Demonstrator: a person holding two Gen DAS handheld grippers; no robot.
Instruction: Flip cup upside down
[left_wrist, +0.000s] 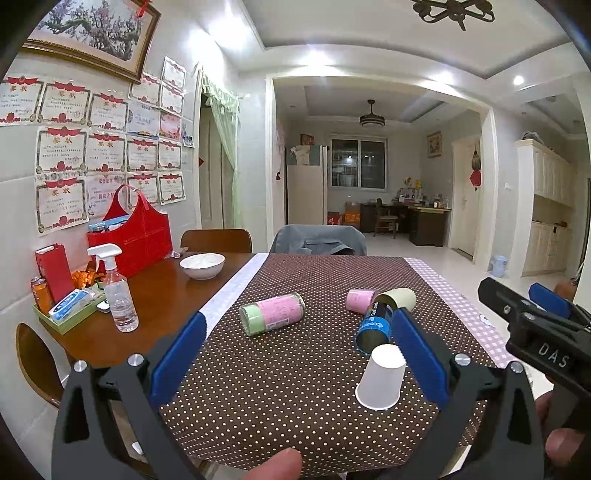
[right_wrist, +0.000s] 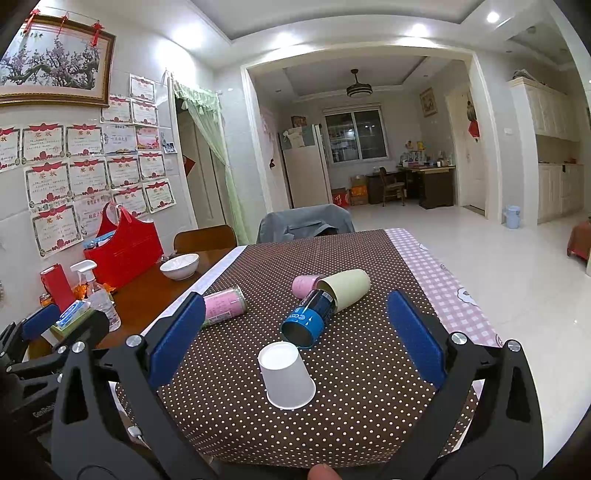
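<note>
The dotted tablecloth (right_wrist: 332, 387) carries an upside-down white cup (right_wrist: 286, 374); both claws (left_wrist: 295, 354) (right_wrist: 295, 336) spread wide, empty.

Bright, even indoor light from recessed ceiling spots (left_wrist: 518, 80) at upper right; soft shadows, sharp centre, strong fisheye bending and dark vignette at corners.

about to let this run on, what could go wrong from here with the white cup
The white cup already stands mouth-down, so gripping it again may undo the flip. The blue can lies on its side just behind it; a nudge could roll it into the cup. Both grippers, left and right, are open.
</note>
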